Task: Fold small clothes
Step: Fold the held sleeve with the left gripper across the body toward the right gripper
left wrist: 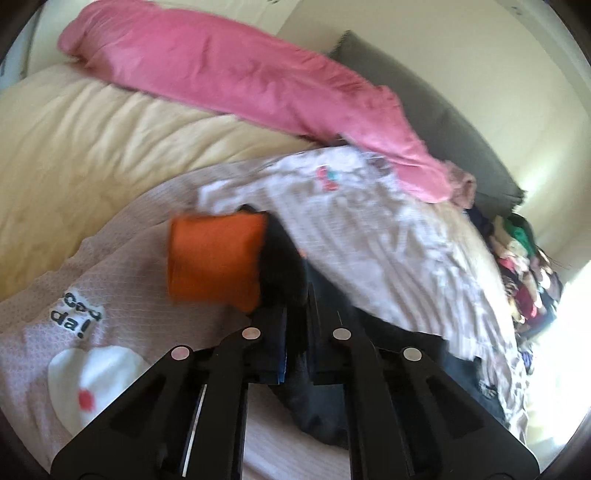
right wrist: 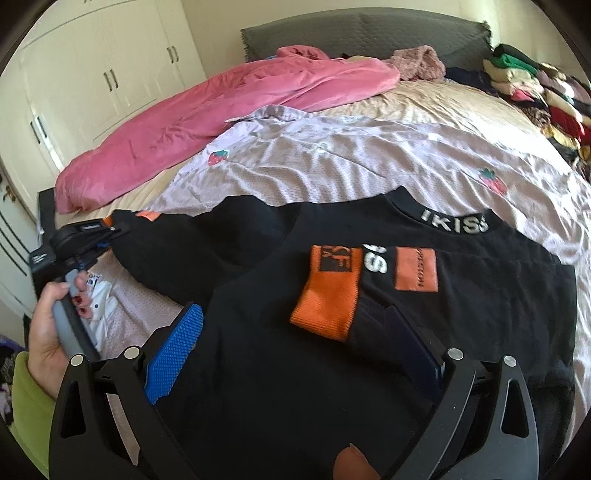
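Observation:
A small black sweater [right wrist: 461, 314] with orange patches and an "IKISS" collar lies flat on a lilac strawberry-print sheet [right wrist: 351, 162]. One orange-cuffed sleeve [right wrist: 325, 306] is folded across its chest. My right gripper [right wrist: 295, 339] is open over the sweater, blue pad [right wrist: 173, 354] left of the cuff. My left gripper [left wrist: 295, 295] is shut on the other sleeve [left wrist: 280, 258] near its orange cuff [left wrist: 214, 258]; it shows at the far left of the right wrist view [right wrist: 107, 230], held by a hand.
A pink blanket [right wrist: 207, 122] lies across the bed's far side. A grey headboard cushion [right wrist: 362, 33] is behind. Stacked folded clothes [right wrist: 535, 92] line the right edge. White wardrobe doors [right wrist: 92, 74] stand at left. A cream duvet [left wrist: 92, 129] shows in the left wrist view.

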{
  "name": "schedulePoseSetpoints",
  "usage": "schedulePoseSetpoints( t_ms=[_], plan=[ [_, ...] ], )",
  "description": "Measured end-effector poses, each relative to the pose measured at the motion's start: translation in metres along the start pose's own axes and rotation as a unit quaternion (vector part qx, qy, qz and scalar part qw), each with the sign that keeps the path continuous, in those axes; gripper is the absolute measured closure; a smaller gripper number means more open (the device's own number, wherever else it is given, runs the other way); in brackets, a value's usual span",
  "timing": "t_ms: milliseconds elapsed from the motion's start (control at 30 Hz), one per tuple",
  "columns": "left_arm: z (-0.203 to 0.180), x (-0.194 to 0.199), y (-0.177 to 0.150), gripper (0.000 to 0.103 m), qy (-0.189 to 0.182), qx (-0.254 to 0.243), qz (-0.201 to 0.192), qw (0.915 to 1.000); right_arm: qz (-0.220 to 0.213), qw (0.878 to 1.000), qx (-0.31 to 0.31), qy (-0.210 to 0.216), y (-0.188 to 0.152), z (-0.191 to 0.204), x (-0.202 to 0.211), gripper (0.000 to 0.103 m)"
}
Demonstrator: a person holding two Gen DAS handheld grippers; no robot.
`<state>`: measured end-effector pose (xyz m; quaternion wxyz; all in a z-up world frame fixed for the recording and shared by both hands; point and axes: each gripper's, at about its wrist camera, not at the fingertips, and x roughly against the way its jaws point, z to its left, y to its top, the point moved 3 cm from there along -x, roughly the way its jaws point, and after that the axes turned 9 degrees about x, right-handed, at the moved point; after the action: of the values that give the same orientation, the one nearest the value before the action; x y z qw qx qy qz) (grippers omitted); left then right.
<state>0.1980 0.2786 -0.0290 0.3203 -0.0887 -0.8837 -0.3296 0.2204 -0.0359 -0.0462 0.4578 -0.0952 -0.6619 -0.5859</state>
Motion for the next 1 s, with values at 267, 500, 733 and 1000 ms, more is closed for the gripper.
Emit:
schedulePoseSetpoints(
  t_ms=[267,500,733,1000],
  plan=[
    [-0.070,0.037,-0.041,0.101,-0.079,-0.095,0.000,0.9923,-0.008,0.998,-0.063,-0.023,-0.025,-0.037,0.018,0.005],
    [-0.121,0.051,-0.095,0.101,-0.133,-0.184,0.030,0.9734,-0.019,0.995,-0.084,-0.053,-0.039,-0.063,0.043,0.005],
    [-0.150,0.034,-0.153,0.101,-0.146,-0.263,0.089,0.9496,-0.023,0.989,-0.120,-0.087,-0.058,-0.101,0.068,0.005],
    [-0.164,0.029,-0.203,0.070,-0.179,-0.332,0.175,0.9095,-0.025,0.985,-0.141,-0.092,-0.064,-0.115,0.075,0.005]
  ],
)
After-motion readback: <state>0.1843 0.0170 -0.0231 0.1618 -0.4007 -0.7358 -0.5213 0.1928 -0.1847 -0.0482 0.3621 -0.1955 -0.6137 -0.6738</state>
